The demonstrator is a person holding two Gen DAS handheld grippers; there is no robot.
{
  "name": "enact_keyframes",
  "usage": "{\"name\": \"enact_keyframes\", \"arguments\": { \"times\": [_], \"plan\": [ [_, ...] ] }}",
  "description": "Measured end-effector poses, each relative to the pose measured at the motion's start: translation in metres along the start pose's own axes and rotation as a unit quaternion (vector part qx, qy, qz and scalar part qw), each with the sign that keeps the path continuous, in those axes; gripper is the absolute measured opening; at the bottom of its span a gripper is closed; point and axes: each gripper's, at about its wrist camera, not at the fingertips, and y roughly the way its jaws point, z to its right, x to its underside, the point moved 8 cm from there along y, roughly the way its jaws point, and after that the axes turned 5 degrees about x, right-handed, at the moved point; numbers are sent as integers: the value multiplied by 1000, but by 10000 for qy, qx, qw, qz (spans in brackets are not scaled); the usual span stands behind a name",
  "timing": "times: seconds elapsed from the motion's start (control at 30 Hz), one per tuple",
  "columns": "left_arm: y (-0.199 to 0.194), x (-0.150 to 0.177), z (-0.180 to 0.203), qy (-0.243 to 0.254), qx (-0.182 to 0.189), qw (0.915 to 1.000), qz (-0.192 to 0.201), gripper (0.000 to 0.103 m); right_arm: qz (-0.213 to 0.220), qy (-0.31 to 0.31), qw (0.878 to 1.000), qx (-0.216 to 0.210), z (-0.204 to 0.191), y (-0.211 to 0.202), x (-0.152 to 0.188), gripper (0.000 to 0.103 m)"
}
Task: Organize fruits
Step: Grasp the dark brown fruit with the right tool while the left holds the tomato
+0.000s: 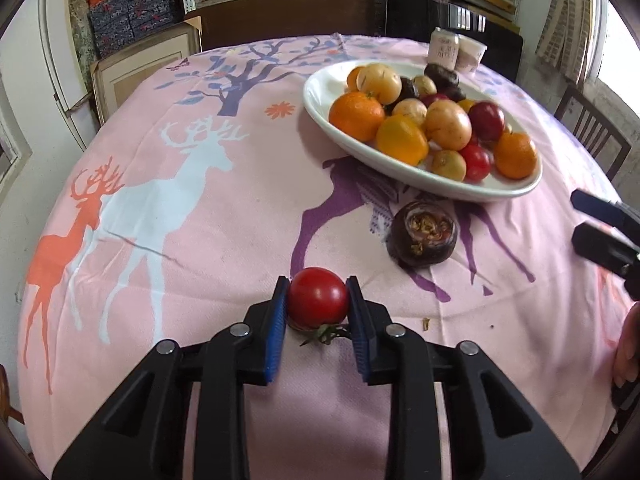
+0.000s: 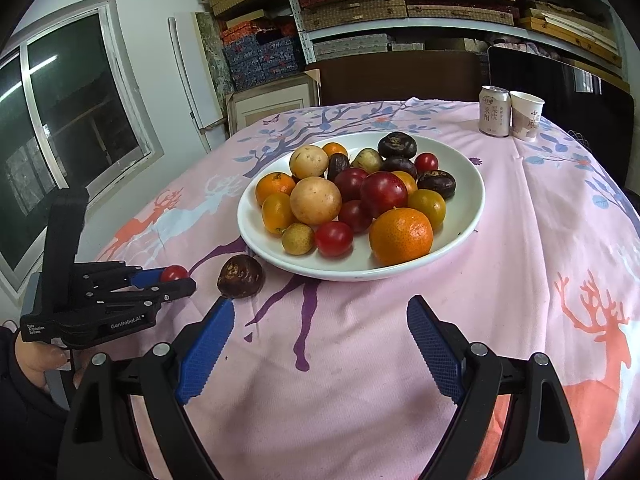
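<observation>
My left gripper (image 1: 318,300) is shut on a red cherry tomato (image 1: 318,298) low over the pink tablecloth; it also shows in the right wrist view (image 2: 176,280) with the tomato (image 2: 174,273) between its pads. A dark water chestnut (image 1: 424,234) lies on the cloth just in front of the white bowl (image 1: 320,80), also in the right wrist view (image 2: 240,277). The bowl (image 2: 468,216) holds several oranges, tomatoes, plums, pale round fruits and dark chestnuts. My right gripper (image 2: 320,316) is open and empty, in front of the bowl.
A drink can (image 2: 495,111) and a paper cup (image 2: 526,115) stand at the table's far right. A dark chair back (image 2: 396,76) stands behind the table, shelves with boxes beyond. Another chair (image 1: 592,132) is at the right edge.
</observation>
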Motion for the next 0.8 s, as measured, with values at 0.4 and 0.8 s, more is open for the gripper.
{"name": "enact_keyframes", "arguments": {
  "times": [0.4, 0.8],
  "plan": [
    [-31, -9, -31, -816, 59, 9932, 823, 28, -484, -845, 9952, 38, -75, 32, -5, 76],
    [-30, -8, -33, -854, 130, 9931, 792, 28, -861, -924, 9913, 382, -93, 70, -5, 69]
  ]
}}
